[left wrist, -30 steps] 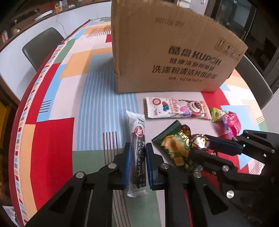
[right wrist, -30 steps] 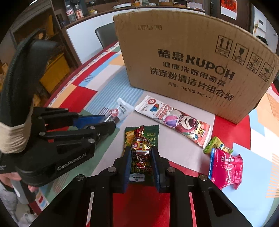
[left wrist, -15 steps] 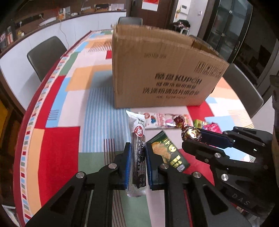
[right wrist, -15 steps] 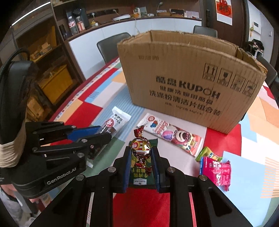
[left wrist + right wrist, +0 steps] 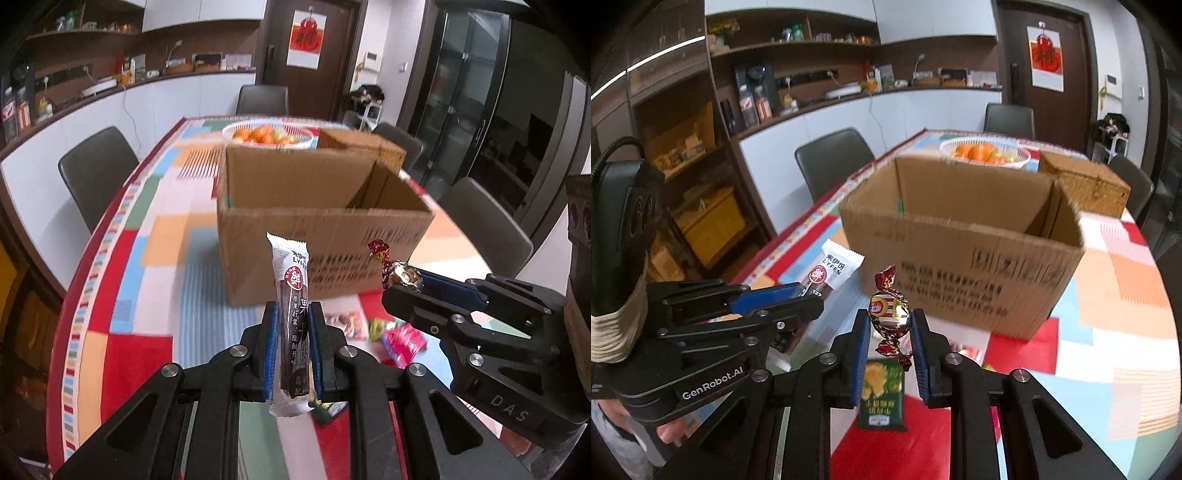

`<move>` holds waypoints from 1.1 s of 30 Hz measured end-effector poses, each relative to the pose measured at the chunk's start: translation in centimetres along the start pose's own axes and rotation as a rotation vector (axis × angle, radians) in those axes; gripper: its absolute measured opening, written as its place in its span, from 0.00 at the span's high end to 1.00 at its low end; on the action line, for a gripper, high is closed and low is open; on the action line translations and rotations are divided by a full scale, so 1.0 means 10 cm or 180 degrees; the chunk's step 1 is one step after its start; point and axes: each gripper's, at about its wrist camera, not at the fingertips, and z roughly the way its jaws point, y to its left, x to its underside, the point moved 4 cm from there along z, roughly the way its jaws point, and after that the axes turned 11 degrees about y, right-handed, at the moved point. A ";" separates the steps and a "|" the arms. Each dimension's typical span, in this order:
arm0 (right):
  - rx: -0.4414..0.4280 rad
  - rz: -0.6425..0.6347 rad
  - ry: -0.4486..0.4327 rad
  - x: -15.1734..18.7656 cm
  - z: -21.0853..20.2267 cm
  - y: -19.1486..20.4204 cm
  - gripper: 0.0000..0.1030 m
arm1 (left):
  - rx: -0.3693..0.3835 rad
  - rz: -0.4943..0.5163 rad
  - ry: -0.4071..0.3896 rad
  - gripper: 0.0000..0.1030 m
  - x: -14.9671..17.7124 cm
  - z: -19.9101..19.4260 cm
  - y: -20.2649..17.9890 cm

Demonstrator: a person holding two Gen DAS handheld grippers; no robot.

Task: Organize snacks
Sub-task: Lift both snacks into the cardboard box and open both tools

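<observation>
My left gripper (image 5: 291, 325) is shut on a long dark snack bar in a clear and white wrapper (image 5: 291, 295), held upright above the table; it also shows in the right wrist view (image 5: 831, 273). My right gripper (image 5: 889, 332) is shut on a foil-wrapped candy (image 5: 889, 314), also seen in the left wrist view (image 5: 400, 275). Both are raised in front of the open cardboard box (image 5: 325, 229), which also shows in the right wrist view (image 5: 960, 243). A green snack packet (image 5: 882, 391) lies on the table under the right gripper.
Pink and green packets (image 5: 399, 339) lie on the colourful tablecloth (image 5: 122, 295) before the box. A white basket of oranges (image 5: 267, 134) and a wicker box (image 5: 1086, 182) stand behind it. Dark chairs (image 5: 96, 170) surround the table.
Both grippers have lifted well above the table with their snacks, so the box's open top now shows. The packets on the table stayed put.
</observation>
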 end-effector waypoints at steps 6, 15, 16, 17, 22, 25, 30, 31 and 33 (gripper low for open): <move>0.0071 0.0083 -0.0230 -0.23 -0.20 -0.13 0.77 | 0.0009 0.0033 -0.0184 0.84 -0.27 -0.12 -0.06; 0.0212 0.0182 -0.0451 -0.58 -0.34 -0.35 0.77 | 0.0046 0.0078 -0.0297 0.84 -0.65 -0.16 -0.13; 0.0219 0.0189 -0.0460 -0.63 -0.34 -0.38 0.77 | 0.0044 0.0089 -0.0302 0.84 -0.68 -0.16 -0.14; 0.0222 0.0198 -0.0459 -0.66 -0.33 -0.41 0.77 | 0.0042 0.0093 -0.0310 0.84 -0.73 -0.16 -0.16; 0.0222 0.0270 -0.0436 -0.82 -0.29 -0.58 0.77 | 0.0044 0.0123 -0.0302 0.84 -0.90 -0.12 -0.19; 0.0265 0.0303 -0.0426 -0.90 -0.25 -0.67 0.77 | 0.0040 0.0132 -0.0279 0.84 -1.00 -0.07 -0.20; 0.0357 0.0331 -0.0398 -1.00 -0.20 -0.80 0.77 | 0.0021 0.0140 -0.0230 0.84 -1.16 0.04 -0.18; 0.0362 0.0331 -0.0394 -1.02 -0.19 -0.81 0.77 | 0.0023 0.0145 -0.0212 0.84 -1.19 0.08 -0.18; 0.0382 0.0336 -0.0379 -1.05 -0.16 -0.84 0.77 | 0.0019 0.0148 -0.0192 0.84 -1.23 0.13 -0.17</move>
